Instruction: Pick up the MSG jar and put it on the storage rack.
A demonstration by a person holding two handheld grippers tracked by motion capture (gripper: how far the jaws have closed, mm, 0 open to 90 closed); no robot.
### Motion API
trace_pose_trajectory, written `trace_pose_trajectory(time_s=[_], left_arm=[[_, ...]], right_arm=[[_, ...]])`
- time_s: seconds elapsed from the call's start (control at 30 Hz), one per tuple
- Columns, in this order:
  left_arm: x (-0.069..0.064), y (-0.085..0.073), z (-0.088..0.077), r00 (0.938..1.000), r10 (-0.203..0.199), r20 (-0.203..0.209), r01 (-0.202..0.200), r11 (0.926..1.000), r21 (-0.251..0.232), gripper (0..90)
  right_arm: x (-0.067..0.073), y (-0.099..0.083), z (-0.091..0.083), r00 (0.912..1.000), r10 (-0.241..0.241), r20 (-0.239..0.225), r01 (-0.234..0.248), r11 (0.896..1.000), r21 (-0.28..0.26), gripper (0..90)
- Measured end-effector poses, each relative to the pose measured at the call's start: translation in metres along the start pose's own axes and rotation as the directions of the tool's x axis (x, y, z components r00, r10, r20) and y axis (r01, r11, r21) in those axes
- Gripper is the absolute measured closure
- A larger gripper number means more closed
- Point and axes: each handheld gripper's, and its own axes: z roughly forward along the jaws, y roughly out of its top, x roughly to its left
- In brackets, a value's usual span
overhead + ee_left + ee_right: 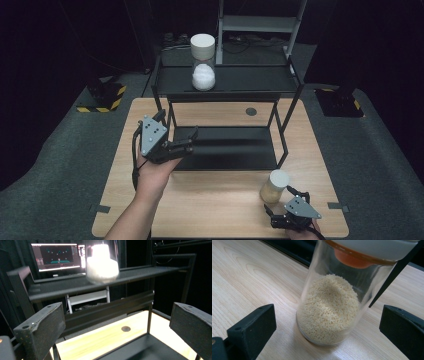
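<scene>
Clearly fragile and slick, the glass jar of grain stands upright on the counter, between the right gripper's released fingers; grasp mid-wall, below the lid.

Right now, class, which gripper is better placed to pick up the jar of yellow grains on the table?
The right gripper: the grain jar stands between its open jaws, untouched. The left gripper hovers open by the black shelf, far off.
</scene>
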Motion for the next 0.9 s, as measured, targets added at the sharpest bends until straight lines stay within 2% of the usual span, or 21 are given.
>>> trace_pose_trajectory(time_s=[0.27,0.53,0.67,0.9], left_arm=[[-0.007,-0.022,-0.002,0.9998,0.009,0.020,-0.010,0.9994,0.032,0.4],[-0.016,-0.056,-0.002,0.9993,-0.002,0.038,-0.001,0.9965,0.083,0.4],[-0.021,-0.072,-0.003,0.9989,0.009,0.045,-0.014,0.9932,0.116,0.4],[-0.028,-0.106,-0.005,0.9977,-0.025,0.063,0.012,0.9815,0.191,0.4]], right_arm=[[0.001,0.000,0.000,1.0000,-0.004,0.002,0.004,1.000,0.002,0.0],[0.001,0.001,0.000,1.0000,-0.008,0.001,0.008,1.000,0.004,0.0],[0.001,0.001,0.000,1.0000,-0.010,0.001,0.010,1.000,0.004,0.0],[0.001,0.001,0.001,0.9999,-0.015,0.001,0.015,1.000,0.006,0.0]])
